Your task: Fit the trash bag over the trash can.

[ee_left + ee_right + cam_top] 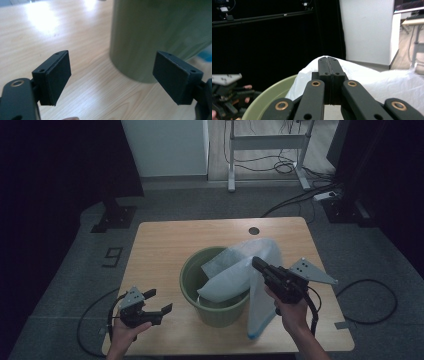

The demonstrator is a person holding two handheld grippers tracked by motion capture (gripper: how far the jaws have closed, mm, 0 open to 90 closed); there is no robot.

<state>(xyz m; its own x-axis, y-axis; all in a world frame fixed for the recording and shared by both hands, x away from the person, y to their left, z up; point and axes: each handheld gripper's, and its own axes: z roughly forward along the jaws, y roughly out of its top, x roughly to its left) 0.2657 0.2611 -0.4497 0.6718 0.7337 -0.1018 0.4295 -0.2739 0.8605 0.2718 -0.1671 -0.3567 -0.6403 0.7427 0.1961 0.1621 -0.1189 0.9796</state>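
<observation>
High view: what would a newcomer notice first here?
A green bin stands at the middle of the wooden table, with a white plastic bag draped over its right rim and hanging down outside. The right gripper is shut on the bag above the bin, while the left gripper waits open at the bin's left.

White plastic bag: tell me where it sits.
In the high view the white plastic bag drapes over the green bin's right rim at table centre, pinched by the right gripper.
</observation>
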